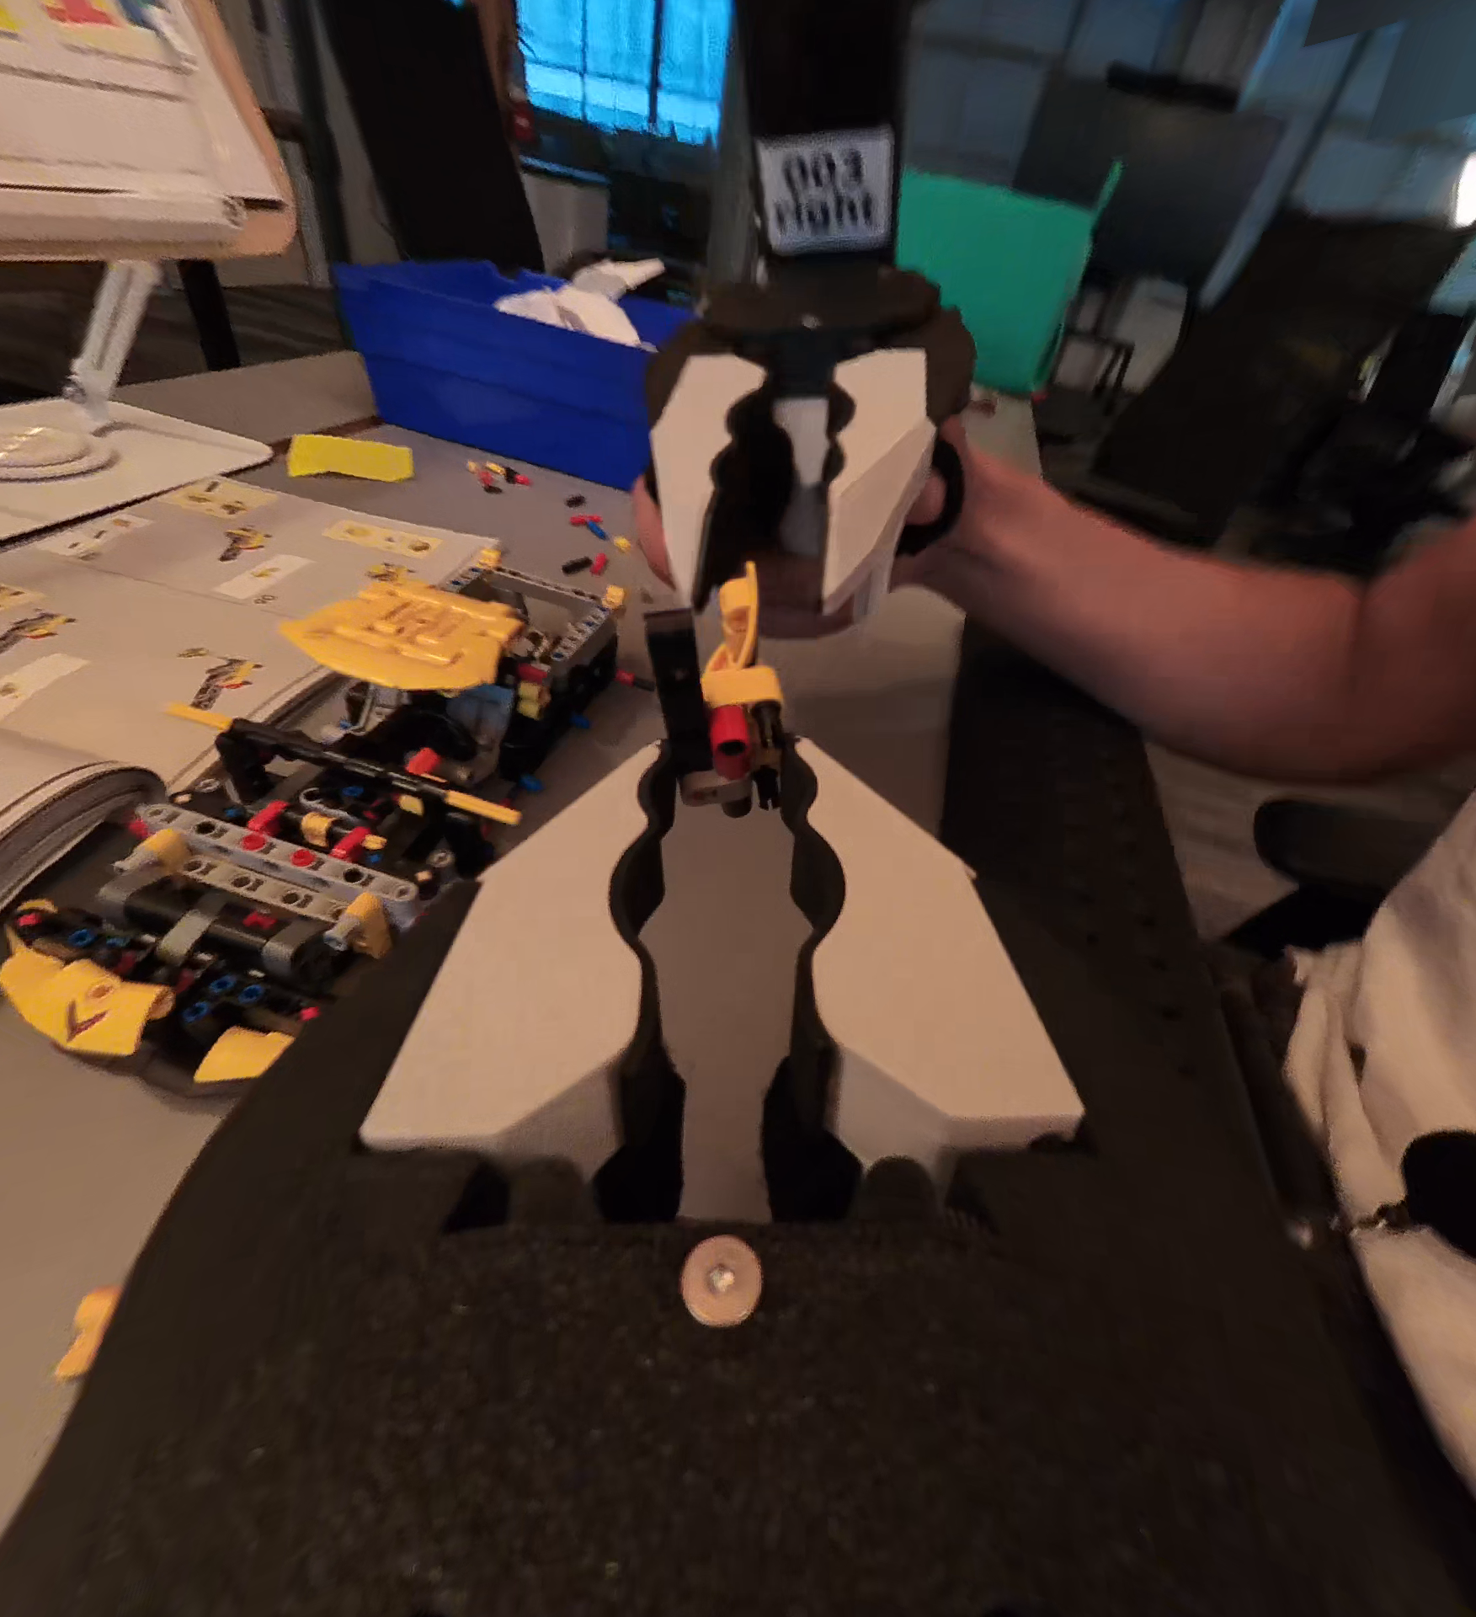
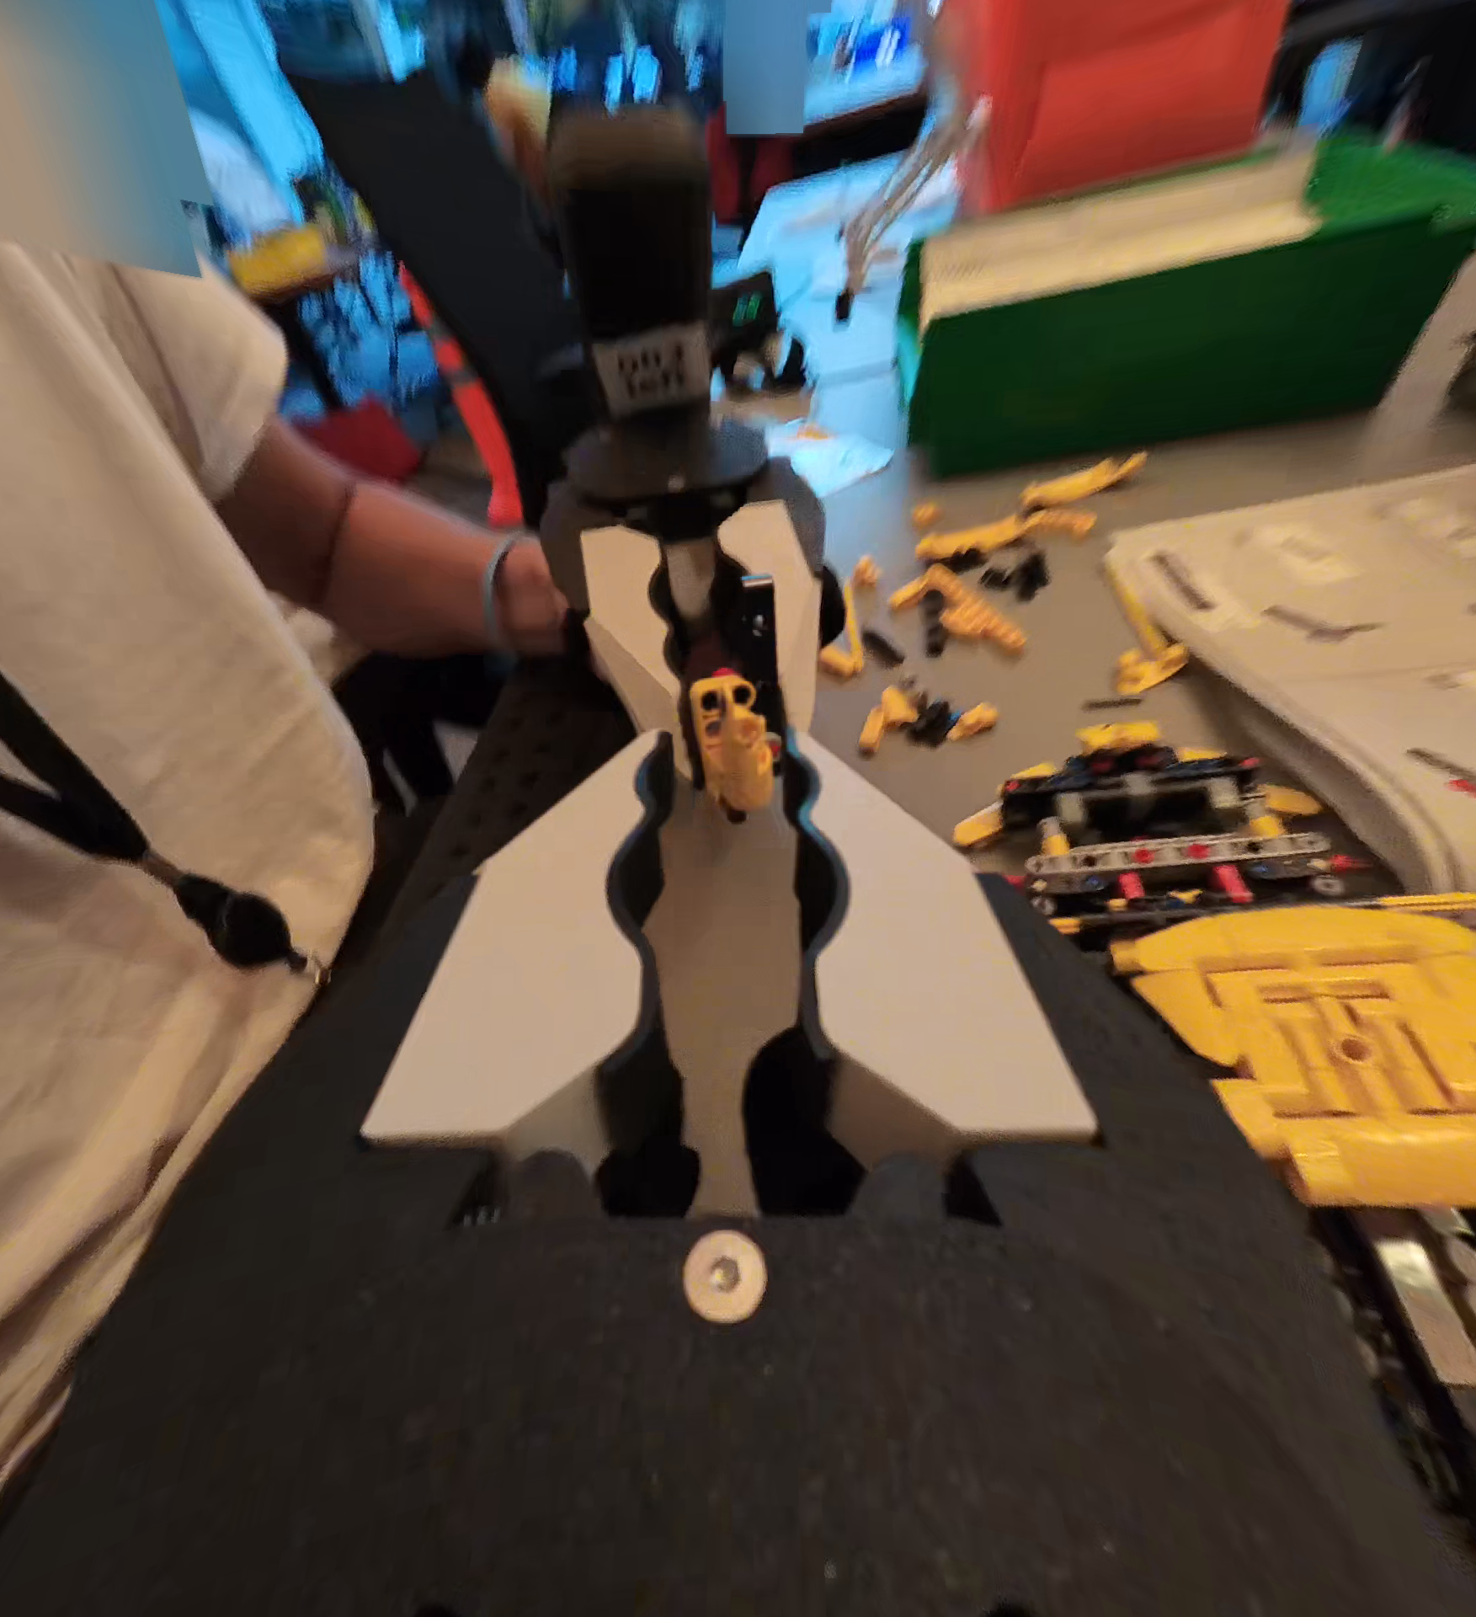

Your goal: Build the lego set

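Observation:
My left gripper [image 1: 725, 757] is shut on a small sub-assembly [image 1: 717, 744]: a black beam, a red pin and grey and yellow parts. My right gripper [image 1: 752, 591] faces it from above. It is shut on a yellow curved piece [image 1: 743, 630] that runs down onto that sub-assembly. In the right wrist view my right gripper [image 2: 730, 757] holds the yellow piece [image 2: 730, 744], with the left gripper [image 2: 730, 691] and the black beam [image 2: 756, 621] right behind it. The two grippers meet tip to tip above the table edge. The yellow and black car chassis [image 1: 279, 884] lies on the table at the left.
An open instruction booklet [image 1: 104, 612] lies under and beside the chassis [image 2: 1154, 840]. A yellow body panel [image 1: 402, 634] rests on the model. Loose small pieces [image 2: 961, 604] are scattered on the table. A blue bin [image 1: 498, 367] and a green box [image 2: 1154, 350] stand at the back. A person sits close by. My left and right fingertips are right by each other.

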